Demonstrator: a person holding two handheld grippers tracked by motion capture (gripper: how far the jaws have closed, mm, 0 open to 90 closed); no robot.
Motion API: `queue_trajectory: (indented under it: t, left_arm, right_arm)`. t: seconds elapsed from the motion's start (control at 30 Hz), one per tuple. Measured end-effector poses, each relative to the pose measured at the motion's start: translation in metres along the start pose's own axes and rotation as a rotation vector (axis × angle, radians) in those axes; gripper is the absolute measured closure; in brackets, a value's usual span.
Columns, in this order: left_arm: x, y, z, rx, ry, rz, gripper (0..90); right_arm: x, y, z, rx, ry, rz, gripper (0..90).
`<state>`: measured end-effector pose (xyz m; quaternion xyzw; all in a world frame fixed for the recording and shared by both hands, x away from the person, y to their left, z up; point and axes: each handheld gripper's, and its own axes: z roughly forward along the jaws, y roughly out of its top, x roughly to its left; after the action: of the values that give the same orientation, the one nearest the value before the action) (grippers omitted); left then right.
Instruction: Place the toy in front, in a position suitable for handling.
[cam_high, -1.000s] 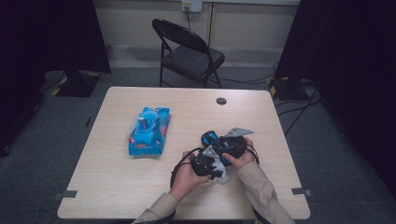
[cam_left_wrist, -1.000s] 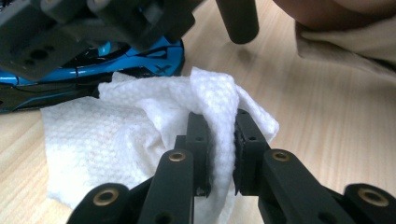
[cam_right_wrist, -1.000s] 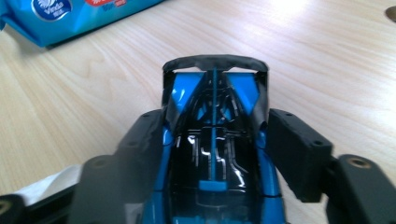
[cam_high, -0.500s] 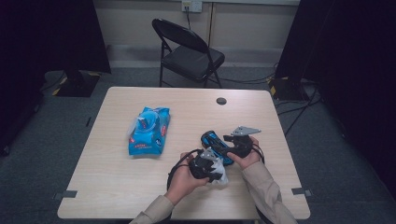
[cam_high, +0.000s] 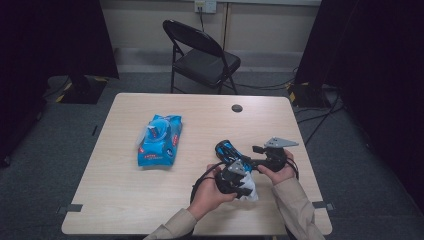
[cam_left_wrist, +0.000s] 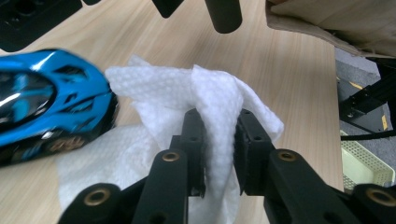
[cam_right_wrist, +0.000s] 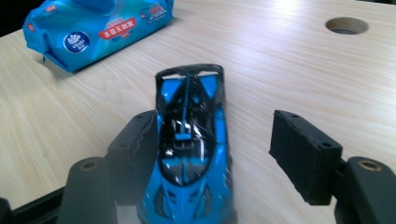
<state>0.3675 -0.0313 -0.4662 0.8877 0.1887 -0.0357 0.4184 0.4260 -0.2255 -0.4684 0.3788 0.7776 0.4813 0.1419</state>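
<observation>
Table (cam_high: 150, 200): light wood.
Pack (cam_high: 160, 140): blue, lies far left of both hands.
Right gripper (cam_right_wrist: 212, 154): jaws wide; car between them, right pad clear.
Left gripper (cam_left_wrist: 219, 140): jaws pinch wipe, just loosening.
Car (cam_right_wrist: 191, 149): blue, beside wipe.
Wipe (cam_left_wrist: 219, 107): white, crumpled.

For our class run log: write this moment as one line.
left gripper: shut on white wipe | right gripper: open around blue toy car | wipes pack: on table

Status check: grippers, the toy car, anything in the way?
Left gripper shut on wipe. Right gripper open, toy car between jaws. Wipes pack well aside.
</observation>
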Motion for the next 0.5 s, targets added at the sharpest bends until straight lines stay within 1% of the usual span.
queue_trajectory:
  t: [0.1,0.13,0.17,0.2,0.23,0.3,0.37,0.43,0.5]
  left_arm:
    - [0.0,0.002,0.004,-0.003,0.001,0.014,66.1]
    - [0.0,0.002,0.004,-0.002,-0.001,0.024,65.9]
    - [0.001,0.003,0.004,-0.004,0.0,0.03,63.3]
    - [0.002,0.003,0.004,-0.01,0.005,0.035,59.8]
    - [0.003,0.004,0.002,-0.008,0.005,0.038,54.0]
    - [0.004,0.004,-0.001,-0.014,0.006,0.042,50.0]
    - [0.006,0.004,-0.005,-0.008,0.027,0.057,46.2]
    - [0.01,0.003,-0.01,-0.007,0.041,0.051,42.1]
    - [0.016,0.002,-0.017,-0.014,0.068,0.05,38.3]
  right_arm:
    - [-0.004,-0.004,-0.009,-0.008,-0.016,0.015,32.5]
    - [-0.005,-0.005,-0.012,-0.007,-0.02,0.023,32.7]
    - [-0.007,-0.007,-0.015,-0.009,-0.023,0.032,32.9]
    - [-0.007,-0.009,-0.017,-0.008,-0.026,0.037,33.1]
    - [-0.008,-0.011,-0.02,-0.006,-0.032,0.039,33.6]
    - [-0.008,-0.014,-0.025,-0.005,-0.025,0.055,34.4]
    - [-0.008,-0.015,-0.029,-0.014,-0.024,0.061,34.6]
    - [-0.006,-0.016,-0.034,-0.014,-0.023,0.057,35.4]
    - [-0.003,-0.018,-0.037,-0.009,-0.021,0.05,36.2]
